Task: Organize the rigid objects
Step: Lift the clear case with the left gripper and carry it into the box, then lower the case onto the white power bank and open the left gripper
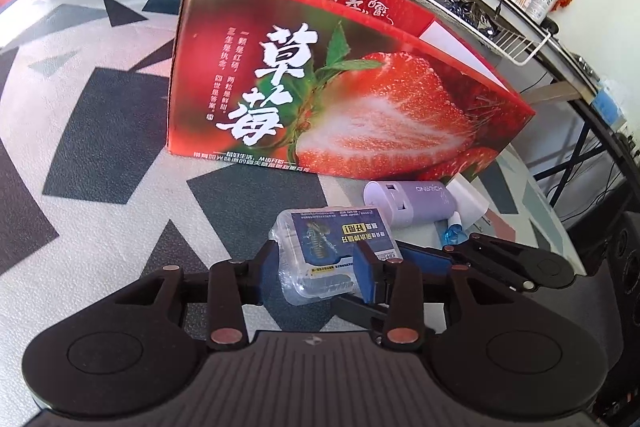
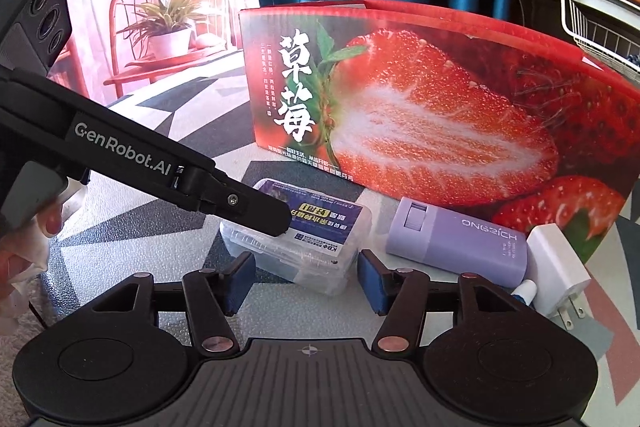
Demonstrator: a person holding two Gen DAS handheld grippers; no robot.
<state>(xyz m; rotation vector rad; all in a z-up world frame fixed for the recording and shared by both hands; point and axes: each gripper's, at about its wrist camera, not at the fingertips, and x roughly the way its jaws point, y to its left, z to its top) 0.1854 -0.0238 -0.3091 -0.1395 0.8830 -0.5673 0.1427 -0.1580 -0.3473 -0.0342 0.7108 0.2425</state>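
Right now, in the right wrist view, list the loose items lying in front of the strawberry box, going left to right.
clear plastic case → purple power bank → white plug charger. A small blue-and-white item peeks out between the last two; I cannot tell what it is.
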